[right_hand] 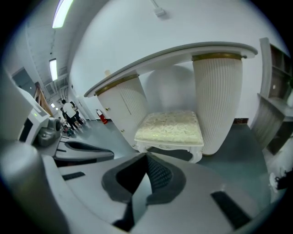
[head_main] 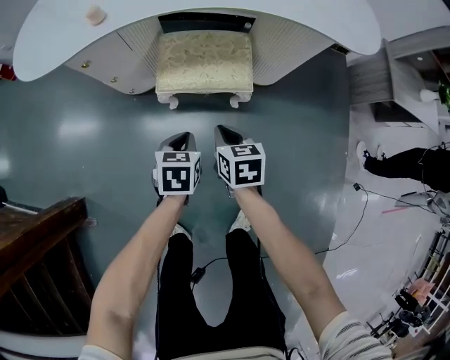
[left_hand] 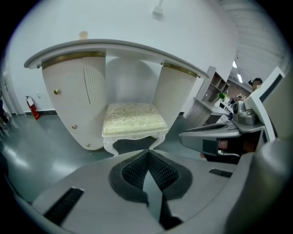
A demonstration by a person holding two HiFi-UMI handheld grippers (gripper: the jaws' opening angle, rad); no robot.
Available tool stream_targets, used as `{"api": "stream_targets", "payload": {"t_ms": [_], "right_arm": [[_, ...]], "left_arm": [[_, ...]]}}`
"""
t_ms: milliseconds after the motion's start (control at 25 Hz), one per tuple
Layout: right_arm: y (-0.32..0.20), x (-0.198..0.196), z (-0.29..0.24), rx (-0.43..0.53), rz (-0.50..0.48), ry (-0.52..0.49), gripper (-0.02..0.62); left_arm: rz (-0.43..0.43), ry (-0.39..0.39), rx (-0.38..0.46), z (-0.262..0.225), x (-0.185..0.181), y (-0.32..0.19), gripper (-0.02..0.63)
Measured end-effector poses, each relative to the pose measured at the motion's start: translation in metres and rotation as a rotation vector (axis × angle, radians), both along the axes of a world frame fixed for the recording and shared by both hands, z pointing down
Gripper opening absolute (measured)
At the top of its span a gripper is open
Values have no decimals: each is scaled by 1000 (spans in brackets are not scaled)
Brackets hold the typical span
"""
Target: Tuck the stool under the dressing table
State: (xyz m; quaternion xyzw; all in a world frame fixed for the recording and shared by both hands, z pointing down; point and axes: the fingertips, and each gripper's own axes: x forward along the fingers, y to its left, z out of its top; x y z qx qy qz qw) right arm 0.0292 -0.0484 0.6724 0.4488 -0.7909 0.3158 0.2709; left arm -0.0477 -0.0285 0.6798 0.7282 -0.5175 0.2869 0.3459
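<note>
Left gripper (head_main: 184, 138): jaws together, empty, angled downward. Right gripper (head_main: 223, 132): likewise, just beside it. Left forearm (head_main: 144, 253), right forearm (head_main: 281, 239): bare, extended forward.

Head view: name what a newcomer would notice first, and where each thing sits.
The cream cushioned stool stands top centre, in the gap of the curved white dressing table. Below it, mid-frame, the left claw and right claw hang side by side over the grey floor. Both are shut, empty and clear of the stool.
</note>
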Motion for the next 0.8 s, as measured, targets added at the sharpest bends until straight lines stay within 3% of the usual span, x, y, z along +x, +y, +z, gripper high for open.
{"api": "stream_targets", "payload": {"t_ms": [280, 480, 600, 800], "right_arm": [[55, 6, -33, 40, -84, -27, 12], [81, 21, -58, 32, 43, -122, 12], [93, 22, -93, 91, 35, -157, 12], [112, 18, -150, 196, -23, -122, 12]], "left_arm": [[54, 17, 21, -26, 21, 45, 6], [43, 42, 52, -51, 25, 76, 6], [39, 36, 66, -73, 25, 93, 6], [45, 24, 135, -120, 16, 111, 6]]}}
